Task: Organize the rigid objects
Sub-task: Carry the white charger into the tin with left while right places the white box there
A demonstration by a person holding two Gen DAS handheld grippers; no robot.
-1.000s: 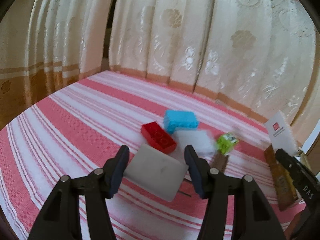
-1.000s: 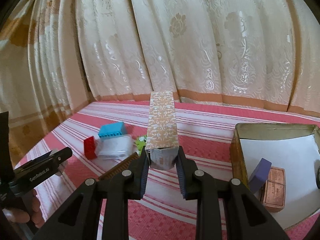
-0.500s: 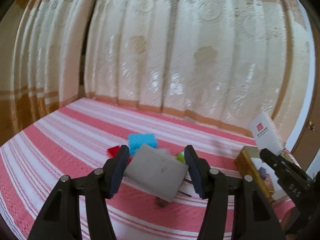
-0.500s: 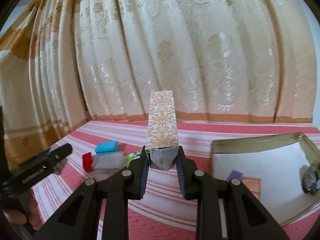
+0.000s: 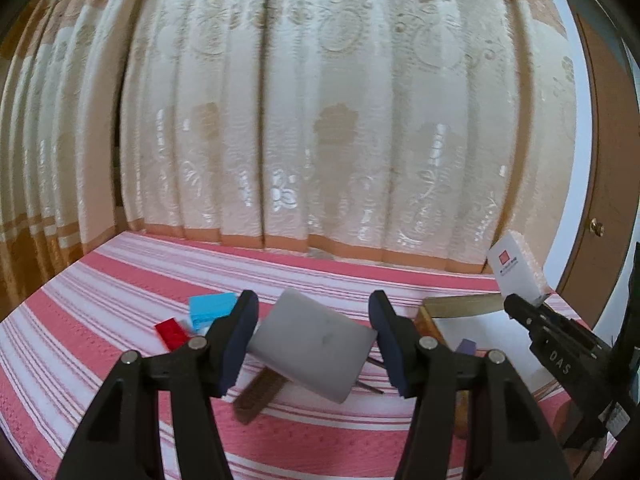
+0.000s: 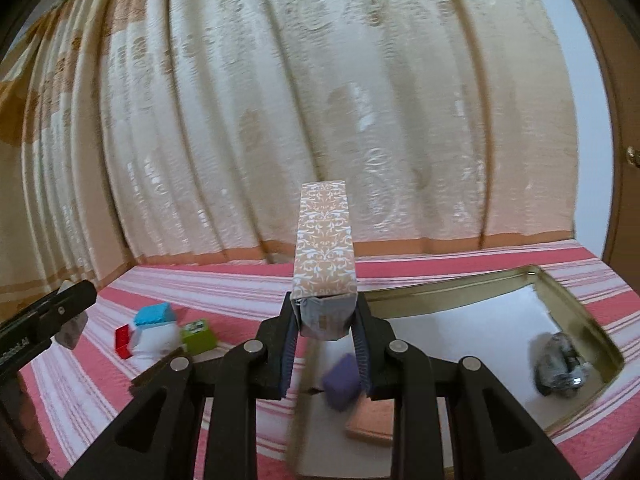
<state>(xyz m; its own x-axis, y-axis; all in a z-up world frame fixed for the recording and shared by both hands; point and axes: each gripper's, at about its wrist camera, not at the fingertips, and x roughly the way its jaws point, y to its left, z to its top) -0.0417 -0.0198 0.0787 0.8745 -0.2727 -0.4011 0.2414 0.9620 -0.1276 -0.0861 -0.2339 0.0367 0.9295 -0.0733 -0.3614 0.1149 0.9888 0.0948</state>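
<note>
Left wrist view shows the left tongs (image 5: 314, 340) partly open and clamped across a flat grey slab (image 5: 310, 344), which sits tilted between the pads, above the red-striped cloth (image 5: 120, 280). It looks stiff, smooth and probably light; a squeeze on its two opposite edges seems right, though a smooth face could slip if the grip loosens. Right wrist view shows the right tongs (image 6: 324, 328) nearly closed on the lower end of a tall patterned carton (image 6: 324, 248), which stands upright from the pads. Thin card like that is likely light and could crush, so holding low near the folded end looks sensible. Both items are carried in the air. A gold tin (image 6: 576, 312) lined in white lies near right, below and right of the carton, holding a purple block (image 6: 340, 380) and a dark lump. Blue (image 6: 154, 314), red and green blocks lie far left on the cloth.
</note>
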